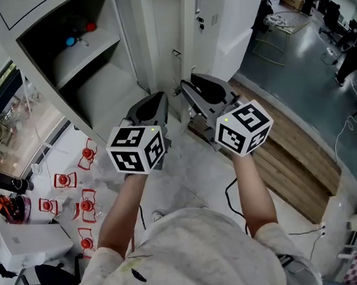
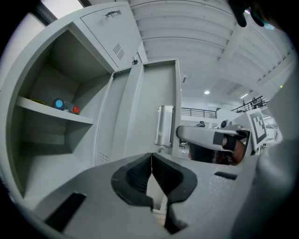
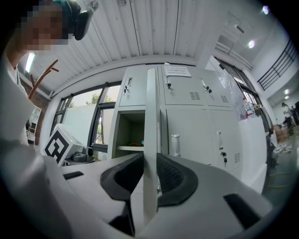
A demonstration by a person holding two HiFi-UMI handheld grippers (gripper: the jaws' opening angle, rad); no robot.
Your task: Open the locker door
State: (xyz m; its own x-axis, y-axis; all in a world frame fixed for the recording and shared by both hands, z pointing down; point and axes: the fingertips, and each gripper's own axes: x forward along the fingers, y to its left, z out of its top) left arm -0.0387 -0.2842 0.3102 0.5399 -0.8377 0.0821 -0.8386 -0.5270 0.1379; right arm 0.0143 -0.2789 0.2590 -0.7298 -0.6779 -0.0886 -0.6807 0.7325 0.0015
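While the locker door (image 3: 150, 135) is seen edge-on in the right gripper view, standing open and upright between the jaws of the right gripper (image 3: 150, 163), the dark pads (image 3: 174, 176) are pressed against its two faces, so that its free edge is clamped. In the head view the same gripper (image 1: 188, 83) is held at the door's edge, in front of the row of lockers (image 3: 191, 126), whose other doors are shut. The jaws of the left gripper (image 2: 152, 161) are brought together, tip to tip, and nothing is held between them; this gripper (image 1: 157, 104) is kept just beside the right one, on the side of the open compartment (image 2: 51, 140). The door is shown in the left gripper view as a pale panel (image 2: 149, 93) swung out from the compartment, with a shiny handle (image 2: 164, 125) set in its face. Inside the compartment a shelf (image 2: 37, 106) is fixed, and on it a small blue thing (image 2: 58, 103) and a small red thing (image 2: 75, 110) are placed close together; what they are cannot be told. A marker cube (image 1: 136, 149) is carried on the left gripper, above the pale floor (image 1: 192, 168).
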